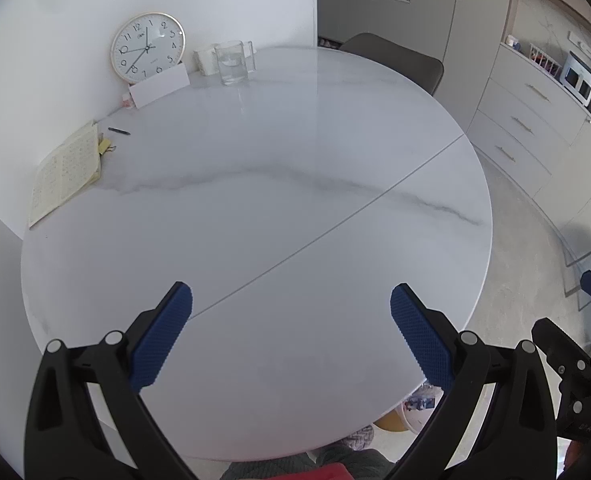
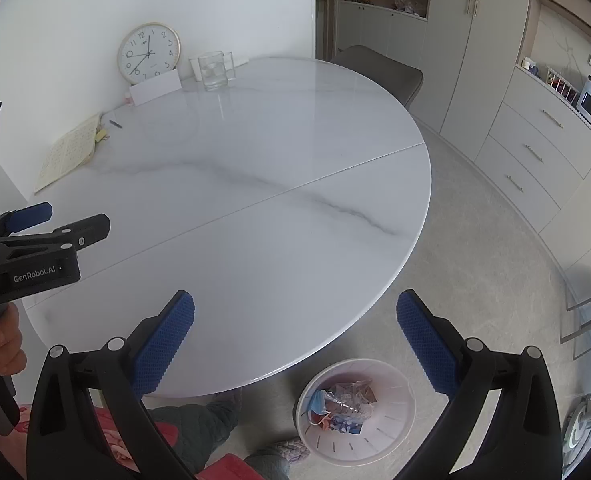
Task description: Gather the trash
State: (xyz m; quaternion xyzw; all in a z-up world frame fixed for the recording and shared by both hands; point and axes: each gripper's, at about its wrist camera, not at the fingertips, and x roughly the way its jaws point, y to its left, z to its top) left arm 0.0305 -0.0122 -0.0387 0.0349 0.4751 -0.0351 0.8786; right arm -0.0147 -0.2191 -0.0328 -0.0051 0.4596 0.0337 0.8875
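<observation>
One round bench. On it, toward eleven o'clock: one clock, one white card, one glass, one open booklet, one pen. One chair at twelve o'clock beyond the bench. One bin on the floor at five o'clock, trash inside too jumbled to count. Two tongs: left tongs, right tongs, each with two blue pads. Three drawers at two o'clock
</observation>
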